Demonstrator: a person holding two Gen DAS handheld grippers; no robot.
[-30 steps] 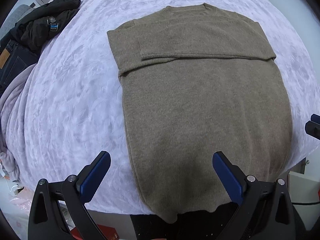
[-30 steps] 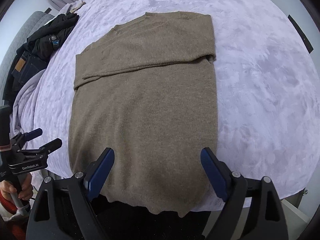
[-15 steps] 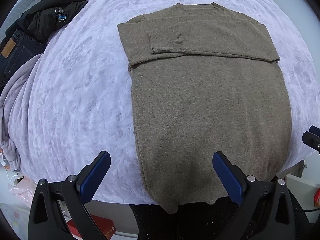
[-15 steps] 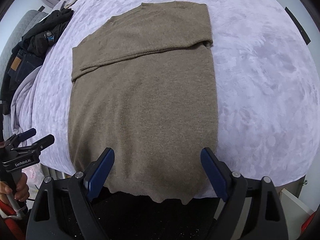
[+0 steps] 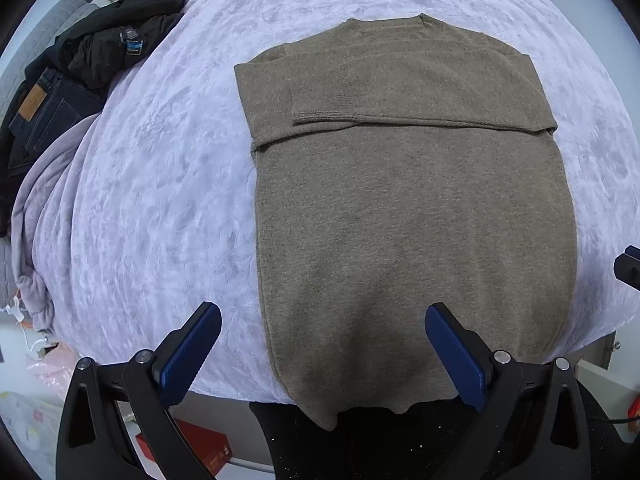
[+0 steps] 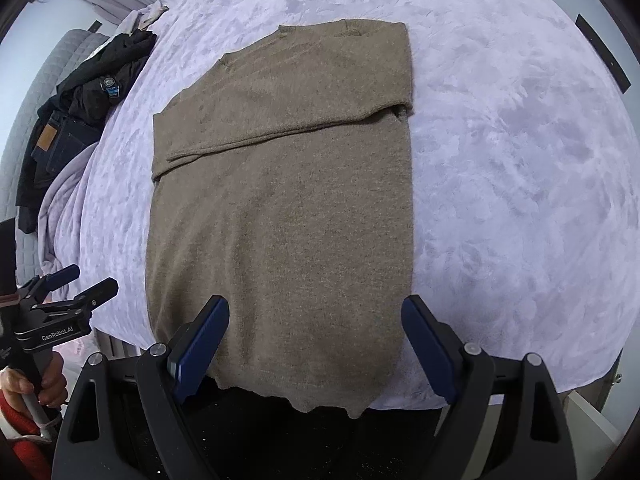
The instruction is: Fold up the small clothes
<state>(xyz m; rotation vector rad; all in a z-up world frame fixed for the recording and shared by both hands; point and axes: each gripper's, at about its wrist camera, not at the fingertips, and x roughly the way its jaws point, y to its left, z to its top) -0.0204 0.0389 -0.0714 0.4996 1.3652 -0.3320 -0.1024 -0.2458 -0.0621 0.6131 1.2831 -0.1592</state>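
On the lilac plush bedspread (image 5: 160, 200), a taupe knit sweater (image 5: 412, 220) is lying flat with sleeves folded across its chest and hem overhanging the near edge, while the left gripper (image 5: 322, 354) and right gripper (image 6: 316, 346) are hovering above it, both spread wide and grasping nothing.

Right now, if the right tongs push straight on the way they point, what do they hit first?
Most likely the brown sweater: the right tongs, open and empty, aim steeply down at its lower body near the hem. Nothing shows in between, though how far they hang above the knit is unclear.
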